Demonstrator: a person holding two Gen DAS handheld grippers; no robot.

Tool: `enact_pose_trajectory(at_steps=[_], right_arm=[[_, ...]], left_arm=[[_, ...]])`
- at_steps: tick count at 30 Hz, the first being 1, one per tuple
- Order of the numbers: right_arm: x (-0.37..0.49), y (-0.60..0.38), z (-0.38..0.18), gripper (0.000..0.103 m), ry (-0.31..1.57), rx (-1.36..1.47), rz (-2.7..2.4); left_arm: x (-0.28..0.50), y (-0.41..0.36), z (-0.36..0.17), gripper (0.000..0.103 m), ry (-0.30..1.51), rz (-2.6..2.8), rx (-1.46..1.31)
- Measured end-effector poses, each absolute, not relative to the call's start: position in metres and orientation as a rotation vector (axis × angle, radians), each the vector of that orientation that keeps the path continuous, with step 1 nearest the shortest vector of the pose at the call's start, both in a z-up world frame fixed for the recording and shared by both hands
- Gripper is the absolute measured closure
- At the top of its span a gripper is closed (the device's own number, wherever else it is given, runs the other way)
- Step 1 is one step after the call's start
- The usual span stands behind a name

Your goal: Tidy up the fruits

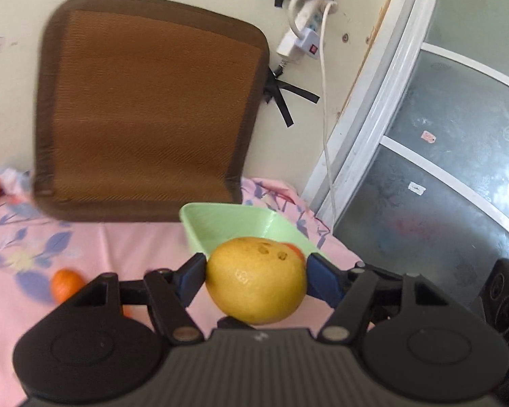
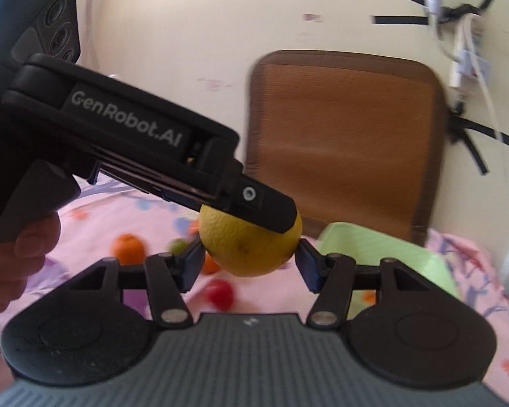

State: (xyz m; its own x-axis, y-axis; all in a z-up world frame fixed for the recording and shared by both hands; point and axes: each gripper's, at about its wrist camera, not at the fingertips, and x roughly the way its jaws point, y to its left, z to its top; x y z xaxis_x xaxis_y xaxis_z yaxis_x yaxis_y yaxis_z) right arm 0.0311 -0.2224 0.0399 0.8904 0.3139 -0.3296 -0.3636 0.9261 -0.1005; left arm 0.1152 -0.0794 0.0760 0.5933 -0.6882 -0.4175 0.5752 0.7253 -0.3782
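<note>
My left gripper (image 1: 256, 276) pinches a yellow fruit (image 1: 256, 279) between its two blue pads (image 1: 191, 279), one pad on each side, and the fruit is lifted above the pink flowered bedsheet (image 1: 118, 254). The fruit has a few brown spots on its upper skin.

Just behind the fruit stands a light green bowl (image 1: 227, 227) on the sheet, in front of a brown cushion (image 1: 149, 105) that leans on the wall. Most of the bowl's inside that I can see is bare, but a small orange thing (image 1: 295, 250) shows at the edge of the yellow fruit — I cannot tell whether it lies in the bowl or beside it.

In the right wrist view my right gripper (image 2: 251, 264) has its fingers spread wide. The same yellow fruit (image 2: 251, 247) appears between them, but the pads do not seem to touch it; the black finger of the left gripper (image 2: 254, 207) crosses over the fruit's top. The green bowl (image 2: 387, 247) is to the right of it.

On the sheet lie other fruits, well apart from the bowl — an orange one (image 2: 129, 249), a small green one (image 2: 177, 246) and a red one (image 2: 220, 293), all blurred. Another orange fruit (image 1: 66, 285) lies to the left in the left wrist view.
</note>
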Motion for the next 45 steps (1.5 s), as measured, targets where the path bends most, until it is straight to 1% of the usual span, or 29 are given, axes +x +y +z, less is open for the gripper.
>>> enact_pose_trajectory(at_steps=[4, 8, 10, 11, 14, 20, 26, 31, 39, 45], right_arm=[[0.062, -0.244, 0.032, 0.042, 0.348, -0.162, 0.292], [0.082, -0.254, 0.021, 0.042, 0.389, -0.165, 0.259], [0.086, -0.254, 0.016, 0.042, 0.378, -0.182, 0.246], [0.083, -0.253, 0.015, 0.042, 0.367, -0.2, 0.233], [0.08, -0.251, 0.011, 0.037, 0.349, -0.206, 0.22], [0.076, -0.255, 0.013, 0.037, 0.337, -0.197, 0.209], [0.056, -0.259, 0.019, 0.037, 0.311, -0.158, 0.176], [0.027, -0.261, 0.02, 0.037, 0.3, -0.08, 0.167], [-0.018, -0.248, 0.007, 0.037, 0.375, 0.045, 0.168], [-0.028, -0.246, -0.003, 0.037, 0.447, 0.15, 0.116]], left_arm=[[0.157, -0.111, 0.065, 0.036, 0.65, -0.758, -0.239], [0.18, -0.13, 0.053, 0.036, 0.699, -0.752, -0.24], [0.185, -0.135, 0.049, 0.035, 0.703, -0.743, -0.232], [0.187, -0.136, 0.047, 0.032, 0.711, -0.736, -0.23], [0.192, -0.138, 0.042, 0.028, 0.726, -0.709, -0.227], [0.188, -0.126, 0.049, 0.028, 0.708, -0.702, -0.264], [0.154, -0.094, 0.083, 0.027, 0.591, -0.702, -0.284], [0.108, -0.054, 0.092, 0.027, 0.535, -0.664, -0.269], [0.038, -0.024, 0.064, 0.027, 0.576, -0.505, -0.093], [0.019, -0.016, 0.047, 0.027, 0.631, -0.397, -0.065]])
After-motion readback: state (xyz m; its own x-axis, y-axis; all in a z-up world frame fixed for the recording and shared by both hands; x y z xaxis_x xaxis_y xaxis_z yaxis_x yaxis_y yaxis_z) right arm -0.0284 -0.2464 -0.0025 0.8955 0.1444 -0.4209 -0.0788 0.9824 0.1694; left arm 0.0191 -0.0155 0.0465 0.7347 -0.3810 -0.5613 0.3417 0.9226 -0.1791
